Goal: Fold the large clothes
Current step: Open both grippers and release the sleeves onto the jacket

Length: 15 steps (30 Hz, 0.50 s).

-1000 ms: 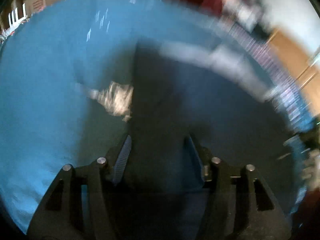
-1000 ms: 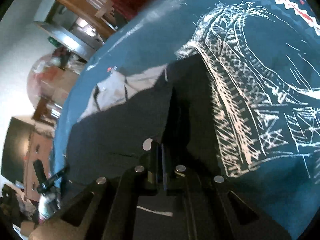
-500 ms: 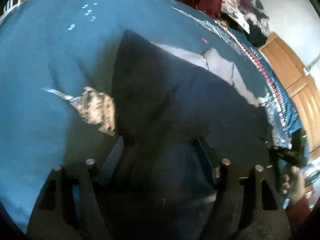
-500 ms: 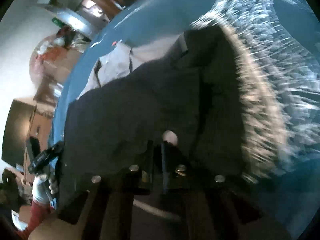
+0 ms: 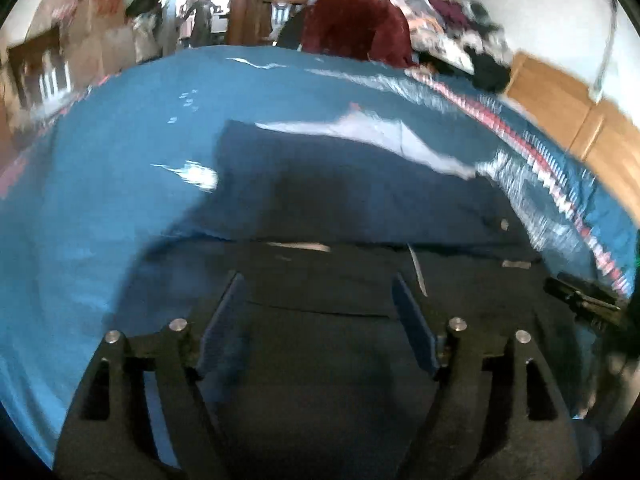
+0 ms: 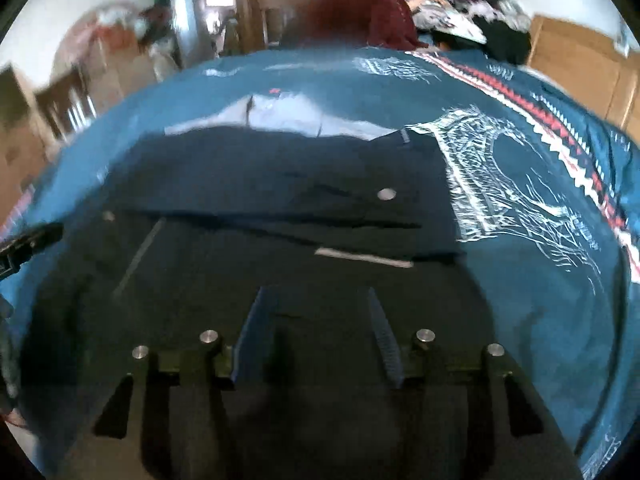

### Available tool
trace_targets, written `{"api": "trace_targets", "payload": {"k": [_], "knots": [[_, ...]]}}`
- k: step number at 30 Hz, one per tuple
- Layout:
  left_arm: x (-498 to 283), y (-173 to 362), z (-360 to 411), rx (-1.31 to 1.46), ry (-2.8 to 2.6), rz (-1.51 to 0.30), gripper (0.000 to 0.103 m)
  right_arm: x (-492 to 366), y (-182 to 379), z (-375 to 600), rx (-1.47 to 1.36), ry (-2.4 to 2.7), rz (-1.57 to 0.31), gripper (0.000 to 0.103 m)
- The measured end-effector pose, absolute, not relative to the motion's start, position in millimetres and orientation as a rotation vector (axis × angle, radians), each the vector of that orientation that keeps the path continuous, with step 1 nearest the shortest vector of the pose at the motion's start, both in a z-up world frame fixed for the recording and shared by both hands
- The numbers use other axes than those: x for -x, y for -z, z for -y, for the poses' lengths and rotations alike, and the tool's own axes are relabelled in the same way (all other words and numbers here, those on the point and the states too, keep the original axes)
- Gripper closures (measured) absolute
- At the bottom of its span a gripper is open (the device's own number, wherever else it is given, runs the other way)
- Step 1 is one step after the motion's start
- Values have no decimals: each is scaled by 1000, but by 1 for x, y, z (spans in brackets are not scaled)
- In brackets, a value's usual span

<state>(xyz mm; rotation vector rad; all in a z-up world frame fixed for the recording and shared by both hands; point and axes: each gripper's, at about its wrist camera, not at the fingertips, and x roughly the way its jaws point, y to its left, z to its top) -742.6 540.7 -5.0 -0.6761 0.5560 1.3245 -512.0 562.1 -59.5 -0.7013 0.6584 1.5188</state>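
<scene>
On blue bedspread (image 5: 100, 168): dark garment (image 5: 340, 200), laid flat. Left gripper (image 5: 316, 300), right gripper (image 6: 316, 312): both spread wide, nothing held.

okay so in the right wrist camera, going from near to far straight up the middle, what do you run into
right gripper → dark garment → pale lining or inner layer at its far edge → blue bedspread → dark red fabric heap
</scene>
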Motion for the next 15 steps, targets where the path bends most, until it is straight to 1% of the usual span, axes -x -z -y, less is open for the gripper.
{"api": "trace_targets", "payload": {"k": [2, 3, 4, 5, 6, 8, 10, 12, 15], "knots": [[723, 26, -547, 704, -1332, -608, 29, 521, 77, -565, 735, -1497, -676, 47], [718, 38, -549, 736, -1327, -623, 28, 521, 86, -565, 738, -1479, -694, 44], [710, 48, -551, 730, -1338, -647, 26, 519, 91, -563, 718, -1464, -701, 40], [699, 57, -547, 662, -1363, -687, 22, 517, 91, -558, 698, -1451, -699, 30], [693, 60, -548, 629, -1370, -705, 17, 514, 94, -558, 671, -1448, -704, 29], [688, 60, -555, 618, -1371, -712, 12, 513, 101, -556, 645, -1467, -695, 26], [690, 62, -558, 620, -1371, -698, 11, 515, 105, -556, 642, -1475, -675, 23], [682, 63, -560, 600, -1392, -702, 10, 515, 107, -557, 640, -1501, -679, 16], [686, 61, -552, 579, -1419, -722, 6, 515, 108, -559, 642, -1514, -676, 13]]}}
